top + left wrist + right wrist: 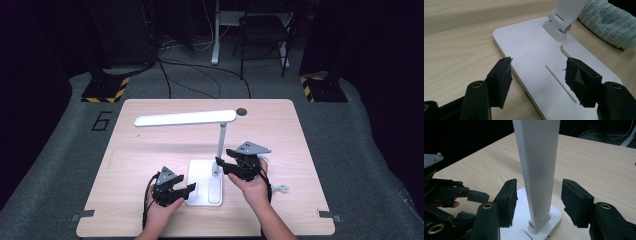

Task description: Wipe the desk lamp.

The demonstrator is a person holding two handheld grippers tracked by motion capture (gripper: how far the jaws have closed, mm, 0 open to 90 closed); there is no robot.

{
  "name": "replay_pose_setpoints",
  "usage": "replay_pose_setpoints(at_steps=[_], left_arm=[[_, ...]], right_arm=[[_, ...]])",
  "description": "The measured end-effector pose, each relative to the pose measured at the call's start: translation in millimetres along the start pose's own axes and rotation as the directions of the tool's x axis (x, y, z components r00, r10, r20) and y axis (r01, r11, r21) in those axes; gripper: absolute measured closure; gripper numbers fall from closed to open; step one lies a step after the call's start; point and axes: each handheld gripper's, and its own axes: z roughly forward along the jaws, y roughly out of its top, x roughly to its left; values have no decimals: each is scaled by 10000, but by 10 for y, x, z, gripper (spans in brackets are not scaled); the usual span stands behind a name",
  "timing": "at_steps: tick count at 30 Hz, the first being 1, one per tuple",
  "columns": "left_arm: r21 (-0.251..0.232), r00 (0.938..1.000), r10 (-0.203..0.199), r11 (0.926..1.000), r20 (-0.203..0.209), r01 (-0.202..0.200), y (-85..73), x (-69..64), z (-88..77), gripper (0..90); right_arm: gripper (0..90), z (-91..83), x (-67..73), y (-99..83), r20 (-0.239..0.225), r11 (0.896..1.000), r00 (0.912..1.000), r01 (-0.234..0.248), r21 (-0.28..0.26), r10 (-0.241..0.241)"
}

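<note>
So there's a white lamp [210, 150] sitting near the front middle of the table [150, 210], its base [531, 50] flat on the wood, its stem [537, 170] upright and the long head [185, 118] sticking out to the left. The left gripper [181, 192] is at the base's front left corner, jaws wide, one on each side of that edge, not pinching it. The right gripper [220, 165] has its jaws spread around the stem with gaps on both sides. A folded grey-green towel [609, 22] lies just past the base, near the hinge. A small dark round hole [242, 112] sits at the table's far edge, well apart.
</note>
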Motion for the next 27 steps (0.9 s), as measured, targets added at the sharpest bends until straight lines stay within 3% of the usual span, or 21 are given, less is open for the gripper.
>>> replay_pose_setpoints(at_steps=[5, 11, 14, 27], left_arm=[[-189, 9999, -16, 9998, -155, 13, 8, 22, -18, 380], [-52, 9999, -36, 10000, -128, 35, 21, 58, -39, 390], [-117, 9998, -38, 9999, -181, 36, 24, 66, -44, 401], [57, 9993, 220, 9997, -304, -218, 27, 93, -49, 498]], right_arm=[[533, 65, 32, 37, 60, 9999, 10000, 35, -134, -34], [600, 87, 34, 78, 347, 9999, 9994, 52, -103, -49], [626, 98, 36, 84, 376, 9996, 9989, 280, -102, -276], [757, 219, 144, 165, -444, 9980, 9974, 577, 261, -565]])
